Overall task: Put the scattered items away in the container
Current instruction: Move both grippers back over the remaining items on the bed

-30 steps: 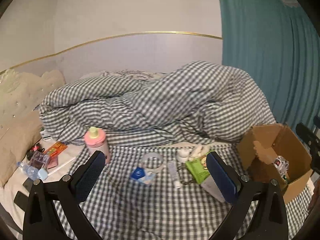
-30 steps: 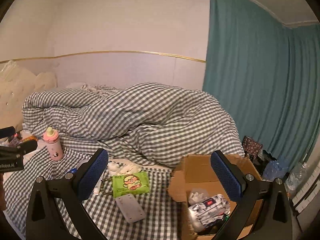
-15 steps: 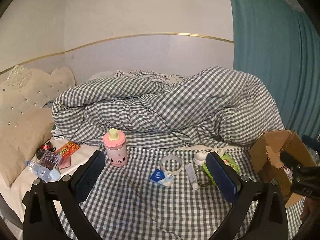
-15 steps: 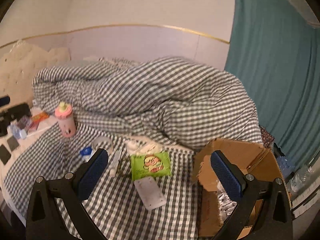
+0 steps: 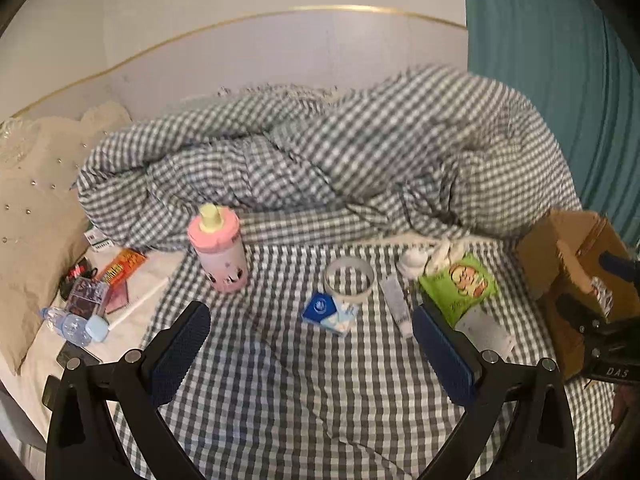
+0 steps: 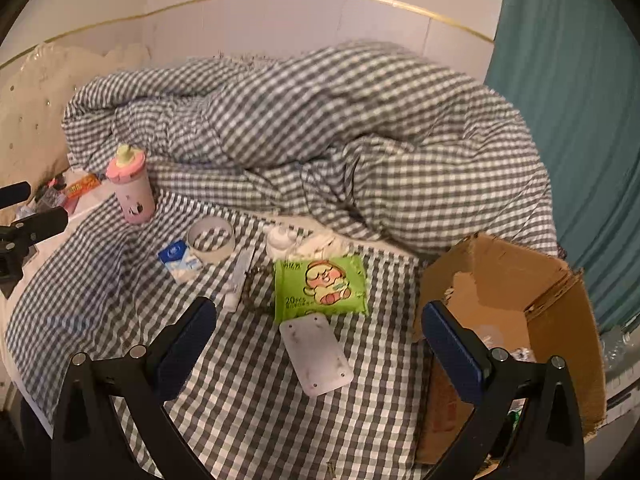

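Items lie scattered on a checked sheet: a pink bottle (image 5: 219,249) (image 6: 131,191), a tape roll (image 5: 349,280) (image 6: 211,239), a blue tissue pack (image 5: 329,313) (image 6: 179,260), a white tube (image 5: 396,306) (image 6: 239,277), a green wipes pack (image 5: 460,286) (image 6: 320,285) and a white flat plate (image 6: 316,354) (image 5: 486,332). The cardboard box (image 6: 516,312) (image 5: 576,272) stands at the right with packets inside. My left gripper (image 5: 310,354) is open and empty, near the tissue pack. My right gripper (image 6: 318,348) is open and empty, over the white plate.
A bunched checked duvet (image 5: 328,168) fills the back of the bed. A beige pillow (image 5: 28,216), a small water bottle (image 5: 70,324), snack packets and a phone lie at the left edge. A teal curtain (image 6: 580,100) hangs at the right.
Both grippers have swung left and tilted down toward the bed. The box slid to the right in both views. Both stay open and empty.
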`<move>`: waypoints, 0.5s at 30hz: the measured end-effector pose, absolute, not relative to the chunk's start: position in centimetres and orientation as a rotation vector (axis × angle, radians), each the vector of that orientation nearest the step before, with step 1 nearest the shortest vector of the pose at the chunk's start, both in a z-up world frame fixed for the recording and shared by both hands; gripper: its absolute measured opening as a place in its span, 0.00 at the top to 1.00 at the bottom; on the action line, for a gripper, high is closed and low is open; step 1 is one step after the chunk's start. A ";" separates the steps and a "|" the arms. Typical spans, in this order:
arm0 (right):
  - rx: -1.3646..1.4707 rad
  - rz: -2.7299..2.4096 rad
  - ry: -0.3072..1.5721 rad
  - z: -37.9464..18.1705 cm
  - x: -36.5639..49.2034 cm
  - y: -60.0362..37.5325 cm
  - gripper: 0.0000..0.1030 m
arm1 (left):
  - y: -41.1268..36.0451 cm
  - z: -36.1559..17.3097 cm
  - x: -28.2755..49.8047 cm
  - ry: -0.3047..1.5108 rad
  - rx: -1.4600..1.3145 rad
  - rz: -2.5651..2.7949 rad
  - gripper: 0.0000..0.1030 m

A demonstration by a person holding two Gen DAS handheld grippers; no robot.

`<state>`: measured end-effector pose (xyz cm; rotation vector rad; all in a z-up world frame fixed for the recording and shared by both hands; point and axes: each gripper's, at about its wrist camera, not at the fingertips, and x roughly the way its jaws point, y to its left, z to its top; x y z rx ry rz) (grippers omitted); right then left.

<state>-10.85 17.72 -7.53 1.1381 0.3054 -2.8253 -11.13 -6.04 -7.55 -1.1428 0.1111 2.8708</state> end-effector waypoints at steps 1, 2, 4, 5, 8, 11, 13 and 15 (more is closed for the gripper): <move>1.165 -2.806 0.305 -8.1 -11.3 17.7 0.00 | -6.0 -7.9 -11.4 0.107 -1.157 2.860 0.00; 1.185 -2.793 0.305 -8.5 -11.6 17.7 0.00 | -6.0 -8.4 -11.8 0.100 -1.176 2.848 0.00; 1.224 -2.772 0.307 -9.4 -12.2 17.7 0.00 | -5.8 -9.2 -12.5 0.094 -1.207 2.828 0.00; 1.249 -2.759 0.309 -9.9 -12.6 17.8 0.00 | -5.7 -9.7 -12.9 0.096 -1.224 2.816 0.00; 1.323 -2.718 0.292 -11.4 -13.8 18.1 0.00 | -5.5 -11.0 -14.1 0.110 -1.277 2.769 0.00; 1.420 -2.657 0.256 -13.4 -15.2 18.5 0.00 | -5.2 -13.0 -15.8 0.125 -1.343 2.714 0.00; 1.484 -2.633 0.239 -14.7 -16.1 19.0 0.00 | -5.0 -14.6 -17.0 0.122 -1.399 2.666 0.00; 1.536 -2.602 0.212 -16.0 -16.9 19.4 0.00 | -4.9 -16.6 -18.3 0.112 -1.481 2.615 0.00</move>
